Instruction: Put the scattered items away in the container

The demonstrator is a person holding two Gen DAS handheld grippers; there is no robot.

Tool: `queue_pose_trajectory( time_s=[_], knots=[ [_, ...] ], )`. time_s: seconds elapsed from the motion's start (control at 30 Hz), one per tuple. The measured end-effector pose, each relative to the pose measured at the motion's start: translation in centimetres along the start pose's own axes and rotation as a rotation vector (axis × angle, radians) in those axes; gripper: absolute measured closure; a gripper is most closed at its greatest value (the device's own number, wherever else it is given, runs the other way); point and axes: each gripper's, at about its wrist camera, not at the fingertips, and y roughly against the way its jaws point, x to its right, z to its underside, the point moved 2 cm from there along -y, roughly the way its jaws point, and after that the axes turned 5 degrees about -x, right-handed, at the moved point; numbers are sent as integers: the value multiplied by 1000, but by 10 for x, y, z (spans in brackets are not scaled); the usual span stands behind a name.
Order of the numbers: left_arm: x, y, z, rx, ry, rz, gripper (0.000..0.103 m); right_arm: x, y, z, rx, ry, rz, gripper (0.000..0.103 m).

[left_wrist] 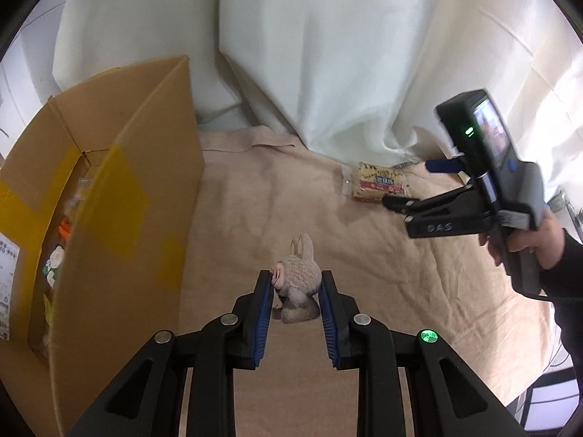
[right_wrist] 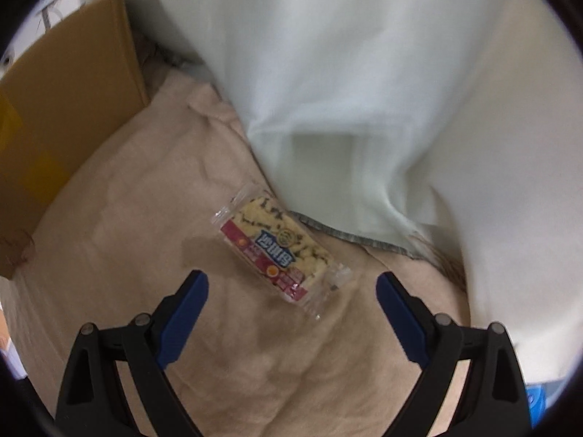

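Nearest the lens: left gripper (left_wrist: 296, 284), blue pads (left_wrist: 263, 322) narrowed onto a small plush rabbit toy (left_wrist: 297, 289), touching both flanks, toy apparently sitting on the cloth. Looked gripped but not lifted.

Then by size:
- White curtain (left_wrist: 328, 54) hung across the back, hem draped onto the surface.
- Beige cloth (left_wrist: 291, 200) covered the whole work area, wrinkled.
- Cardboard box (left_wrist: 120, 200) stood at left, flaps up, yellow tape patches on the side. Already held several colourful items; contents too dim to name.
- Right gripper (right_wrist: 291, 280) spread wide, nothing held, hovering just short of the snack packet (right_wrist: 277, 251). Seen from the left view as well, held in a person's hand (left_wrist: 539, 244), dark sleeve.
- Snack packet lay flat near the curtain hem, diagonal to the jaws, well apart from the box.

Progress, as judged: partway through. Some things in the box; two items visible outside it: toy, packet. Toy close to the box, short carry. Packet not yet gripped; thin and flat, probably needing jaws lowered right to the cloth. Risk of pinching cloth along with wrapper.
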Motion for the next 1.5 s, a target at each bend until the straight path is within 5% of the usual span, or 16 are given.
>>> queue_pose_trajectory(
  time_s=[0.23,0.37,0.43,0.87,1.07,1.5],
  knots=[
    [-10,11,0,14,16,0,77,-5,-16,-10,-36,7,-6,10],
    [-13,15,1,18,29,2,77,-2,-23,-1,-91,-28,0,45],
    [-15,17,1,24,35,7,77,2,-13,5,-86,-97,-111,48],
    [-8,30,-10,42,26,22,77,-16,94,73,10,-326,-216,50],
    [-5,55,-16,62,49,9,77,-21,143,66,90,-405,-282,50],
    [-25,102,-33,138,49,-31,77,-23,186,43,194,-387,-233,50]
  ],
)
